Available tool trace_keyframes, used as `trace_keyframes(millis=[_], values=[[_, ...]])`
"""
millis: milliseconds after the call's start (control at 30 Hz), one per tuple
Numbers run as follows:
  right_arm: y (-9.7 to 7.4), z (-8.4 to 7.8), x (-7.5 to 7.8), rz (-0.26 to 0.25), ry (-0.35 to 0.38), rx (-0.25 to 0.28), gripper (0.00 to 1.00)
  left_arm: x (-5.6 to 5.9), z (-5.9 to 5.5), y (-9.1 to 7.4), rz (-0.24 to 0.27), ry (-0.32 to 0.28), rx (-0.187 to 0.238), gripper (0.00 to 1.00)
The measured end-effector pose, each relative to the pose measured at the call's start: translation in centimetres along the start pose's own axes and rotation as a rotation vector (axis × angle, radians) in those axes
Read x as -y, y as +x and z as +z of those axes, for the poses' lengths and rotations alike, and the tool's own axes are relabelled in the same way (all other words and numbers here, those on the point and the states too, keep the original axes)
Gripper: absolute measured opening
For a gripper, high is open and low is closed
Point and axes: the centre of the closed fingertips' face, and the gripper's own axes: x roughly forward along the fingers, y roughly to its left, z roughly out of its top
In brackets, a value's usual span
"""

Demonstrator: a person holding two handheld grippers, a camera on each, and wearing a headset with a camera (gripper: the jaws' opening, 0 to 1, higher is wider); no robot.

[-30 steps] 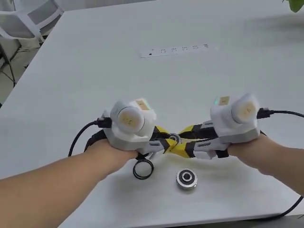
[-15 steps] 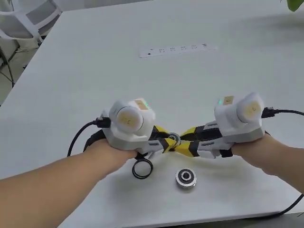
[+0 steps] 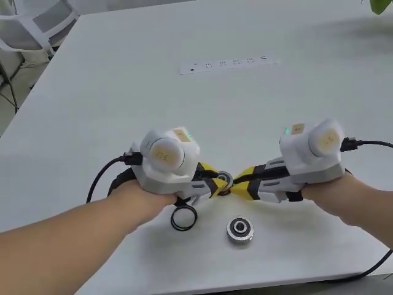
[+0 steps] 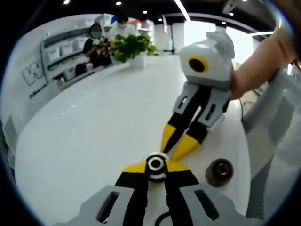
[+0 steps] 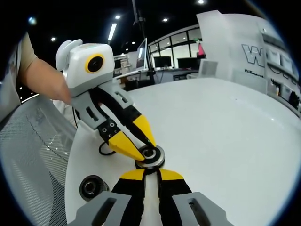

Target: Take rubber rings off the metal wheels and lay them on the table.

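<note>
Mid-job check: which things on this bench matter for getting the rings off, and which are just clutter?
For the job: wheel clamped by the left gripper; right gripper close against it; second wheel and black rubber ring, both lying on the table.

Lying about: power strip; chair; plant.

We see the right gripper (image 5: 149,171) rise from the bottom edge, its yellow-tipped jaws drawn close with a narrow slit between them, their tips touching the near edge of a metal wheel (image 5: 152,156); whether they pinch it we cannot tell. The left gripper (image 5: 142,142) reaches in from the left, held by a hand (image 5: 44,80), clamped on that wheel. On the white table (image 5: 216,132) a loose rubber ring (image 5: 106,150) lies behind the left gripper's jaws, and a second wheel (image 5: 91,187) sits near our own
</note>
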Motion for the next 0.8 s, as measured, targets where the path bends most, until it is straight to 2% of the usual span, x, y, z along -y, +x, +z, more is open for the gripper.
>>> trace_keyframes(millis=[500,800], values=[[-0.17,0.05,0.04,-0.009,0.039,0.005,0.01,0.00,-0.03,-0.01,0.002,0.008,0.000,0.13],[-0.55,-0.04,0.53,-0.019,0.132,0.016,0.00,0.00,-0.02,-0.01,0.008,0.006,-0.001,0.13]])
